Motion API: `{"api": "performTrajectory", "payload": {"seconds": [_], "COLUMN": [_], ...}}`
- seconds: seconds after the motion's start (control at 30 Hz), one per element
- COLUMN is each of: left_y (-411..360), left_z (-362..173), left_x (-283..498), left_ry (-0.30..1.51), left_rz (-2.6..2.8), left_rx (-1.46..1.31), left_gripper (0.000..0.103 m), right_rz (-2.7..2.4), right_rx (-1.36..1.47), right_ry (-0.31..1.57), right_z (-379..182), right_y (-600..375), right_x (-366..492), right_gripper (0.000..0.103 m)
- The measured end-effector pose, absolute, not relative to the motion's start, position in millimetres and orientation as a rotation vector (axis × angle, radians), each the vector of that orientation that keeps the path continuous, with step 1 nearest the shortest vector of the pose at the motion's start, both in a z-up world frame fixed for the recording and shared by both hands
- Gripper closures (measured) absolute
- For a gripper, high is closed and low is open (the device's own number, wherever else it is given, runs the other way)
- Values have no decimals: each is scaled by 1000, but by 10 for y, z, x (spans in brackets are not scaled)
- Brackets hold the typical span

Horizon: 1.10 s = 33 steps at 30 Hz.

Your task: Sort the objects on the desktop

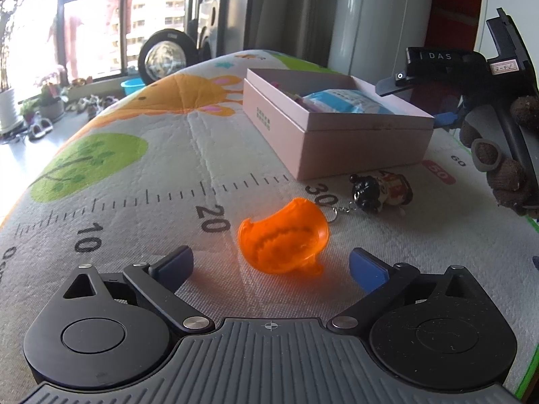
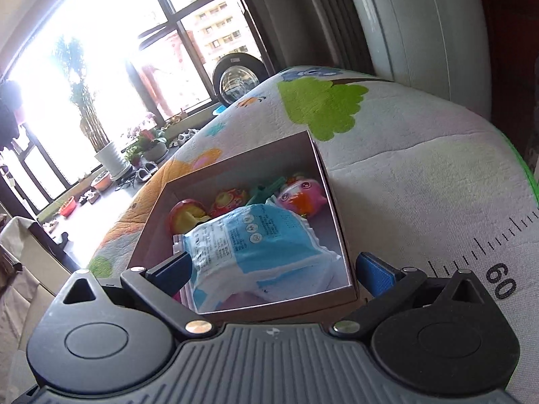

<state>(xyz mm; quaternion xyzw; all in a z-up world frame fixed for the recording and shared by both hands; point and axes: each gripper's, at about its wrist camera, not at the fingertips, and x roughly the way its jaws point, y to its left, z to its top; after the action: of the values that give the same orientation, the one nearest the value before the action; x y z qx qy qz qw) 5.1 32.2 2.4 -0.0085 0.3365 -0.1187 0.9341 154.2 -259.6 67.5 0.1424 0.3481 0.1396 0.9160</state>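
Observation:
An orange see-through plastic piece (image 1: pixel 283 240) lies on the printed mat, just ahead of my left gripper (image 1: pixel 271 258). The left gripper is open and its pads stand clear of the piece on both sides. A small dark keychain figure (image 1: pixel 380 192) lies behind it, next to the pink box (image 1: pixel 337 141). My right gripper (image 2: pixel 273 262) is open above the near end of that box (image 2: pixel 323 165), with nothing gripped. Inside the box lie a blue-and-white tissue packet (image 2: pixel 256 242), a pink toy (image 2: pixel 303 198), a red apple toy (image 2: pixel 185 215) and a green piece (image 2: pixel 266 188).
The mat (image 1: pixel 141 181) has a ruler print and cartoon shapes. A gloved hand (image 1: pixel 505 168) holds the right gripper's body (image 1: pixel 438 64) at the right of the left wrist view. Windows, potted plants and a round mirror stand beyond the mat's far edge.

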Motion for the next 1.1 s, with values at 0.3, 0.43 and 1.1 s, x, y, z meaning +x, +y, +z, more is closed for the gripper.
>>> {"api": "performTrajectory", "payload": {"seconds": [0.3,0.43,1.1], "left_y": [315,316,94], "left_z": [19,20,97], "left_x": [60,62,207], "left_ry": [691,691,725], "left_rz": [-237,-237,-146], "left_rx": [-17,-17,1], "left_gripper": [1,1,1], "right_rz": [465,503,460], "right_rx": [23,-97,-96], "right_ry": [578,618,679], "right_z": [847,749,740], "right_y": [-2244,-1997,-2011], "right_x": [820,568,225], "right_gripper": [0,0,37]}}
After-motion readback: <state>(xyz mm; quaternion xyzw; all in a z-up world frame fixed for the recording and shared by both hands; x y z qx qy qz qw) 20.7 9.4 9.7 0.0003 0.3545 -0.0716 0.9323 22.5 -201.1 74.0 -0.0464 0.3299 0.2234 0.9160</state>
